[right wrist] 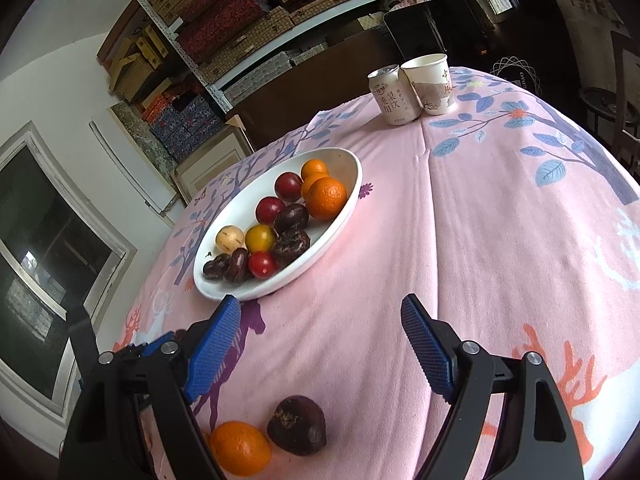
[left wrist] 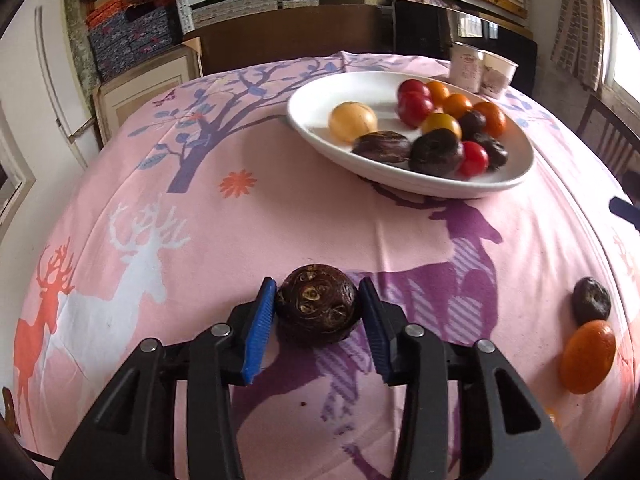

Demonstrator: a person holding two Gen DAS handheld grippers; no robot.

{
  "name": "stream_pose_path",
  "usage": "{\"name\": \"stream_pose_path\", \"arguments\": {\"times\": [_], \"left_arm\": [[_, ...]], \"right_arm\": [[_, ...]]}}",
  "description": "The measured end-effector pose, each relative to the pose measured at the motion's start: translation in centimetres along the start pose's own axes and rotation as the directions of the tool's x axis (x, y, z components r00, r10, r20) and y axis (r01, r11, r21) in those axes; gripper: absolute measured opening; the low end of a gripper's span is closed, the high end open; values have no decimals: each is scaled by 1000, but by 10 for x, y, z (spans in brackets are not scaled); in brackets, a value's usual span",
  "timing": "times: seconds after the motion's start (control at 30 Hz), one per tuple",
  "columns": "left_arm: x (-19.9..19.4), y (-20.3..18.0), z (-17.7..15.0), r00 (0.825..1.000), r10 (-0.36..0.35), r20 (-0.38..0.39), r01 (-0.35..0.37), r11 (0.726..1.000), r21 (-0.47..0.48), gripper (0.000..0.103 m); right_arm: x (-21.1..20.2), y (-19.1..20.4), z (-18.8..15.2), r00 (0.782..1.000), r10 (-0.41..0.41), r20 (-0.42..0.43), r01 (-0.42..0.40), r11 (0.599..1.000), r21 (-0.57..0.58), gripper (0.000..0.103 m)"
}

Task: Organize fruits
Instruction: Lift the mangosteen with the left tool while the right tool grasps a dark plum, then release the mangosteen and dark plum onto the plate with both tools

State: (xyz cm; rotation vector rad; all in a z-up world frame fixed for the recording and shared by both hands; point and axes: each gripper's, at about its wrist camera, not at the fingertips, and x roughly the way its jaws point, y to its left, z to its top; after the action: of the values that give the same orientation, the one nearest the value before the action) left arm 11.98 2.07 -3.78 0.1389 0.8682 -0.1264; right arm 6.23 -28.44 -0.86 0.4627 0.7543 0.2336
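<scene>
Left claw [left wrist: 318,300] has its two blue pads closed against the sides of a dark brown, rough-skinned fruit [left wrist: 316,310], which sits low over the pink deer-print cloth of the surface [left wrist: 280,216] — whether it touches the cloth or is lifted just off it, I cannot tell. Right claw [right wrist: 322,332] is spread wide and holds nothing; below it, on the cloth, lie a small orange [right wrist: 239,447] and another dark fruit [right wrist: 297,424], just beside each other. Farther back stands a white bowl [right wrist: 352,172] with oranges, red and yellow round fruits and several dark ones in it. At the far edge of the surface, a drink can [right wrist: 393,94] and a paper cup [right wrist: 430,84] stand side by side — touching or nearly so.
</scene>
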Motion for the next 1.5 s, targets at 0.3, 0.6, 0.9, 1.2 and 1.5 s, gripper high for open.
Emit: {"name": "stream_pose_path", "arguments": {"times": [0.3, 0.6, 0.9, 1.2, 1.5], "left_arm": [[1, 0, 0, 1000, 6, -4, -6, 1000, 5, 42], [3, 0, 0, 1000, 8, -14, -8, 1000, 4, 42], [5, 2, 0, 1000, 2, -18, -2, 1000, -1, 43], [2, 3, -2, 1000, -30, -7, 30, 999, -18, 42], [-29, 0, 39, 991, -81, 110, 85, 996, -31, 42]], "right_arm": [[-21, 26, -57, 995, -64, -76, 46, 975, -219, 79], [0, 51, -74, 954, -251, -162, 162, 890, -427, 68], [31, 63, -60, 950, -275, -145, 174, 858, -484, 43], [16, 41, -47, 977, -169, -127, 116, 932, -344, 42], [3, 38, -16, 991, -114, -75, 91, 961, -260, 42]]}}
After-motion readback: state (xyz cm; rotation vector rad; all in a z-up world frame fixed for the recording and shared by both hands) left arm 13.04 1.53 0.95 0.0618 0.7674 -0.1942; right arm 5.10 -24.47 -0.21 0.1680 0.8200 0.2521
